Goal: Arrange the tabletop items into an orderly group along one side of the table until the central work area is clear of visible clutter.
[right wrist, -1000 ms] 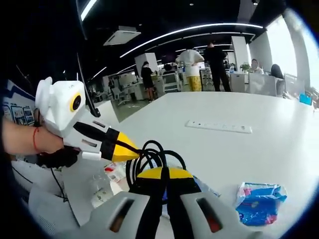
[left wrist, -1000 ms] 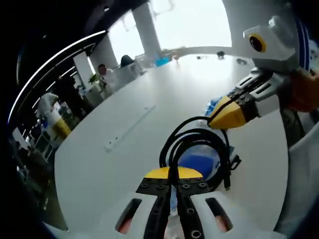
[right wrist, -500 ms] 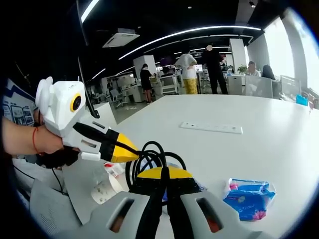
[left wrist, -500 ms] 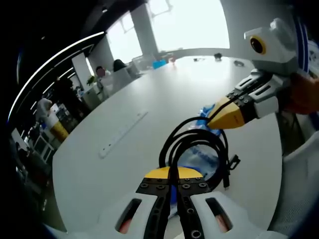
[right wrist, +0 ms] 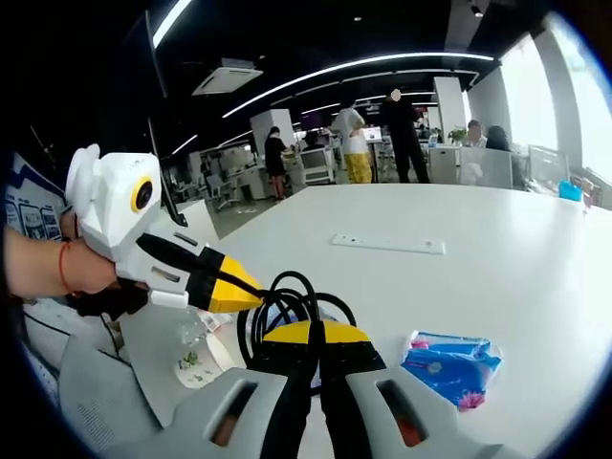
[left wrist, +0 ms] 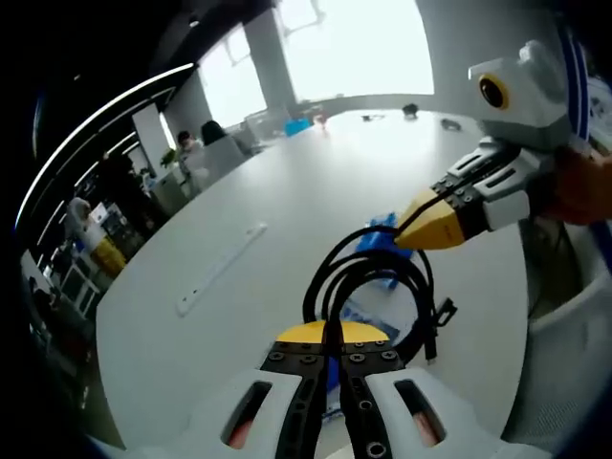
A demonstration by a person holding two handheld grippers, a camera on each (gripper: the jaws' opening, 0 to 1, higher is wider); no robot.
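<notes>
A coiled black cable point(left wrist: 378, 277) is clamped between both grippers above the white table point(left wrist: 287, 210). The left gripper point(left wrist: 328, 335) is closed on its near loop, while the right gripper point(left wrist: 421, 225) is pinched on the far side. A blue packet point(right wrist: 449, 361) is seen lying on the table nearby.

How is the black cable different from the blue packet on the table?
The black cable is looped in a coil and held up, pinched by both the left gripper and the right gripper; the blue packet lies flat on the white table, untouched. The cable is thin and dark, the packet wide and bright.
</notes>
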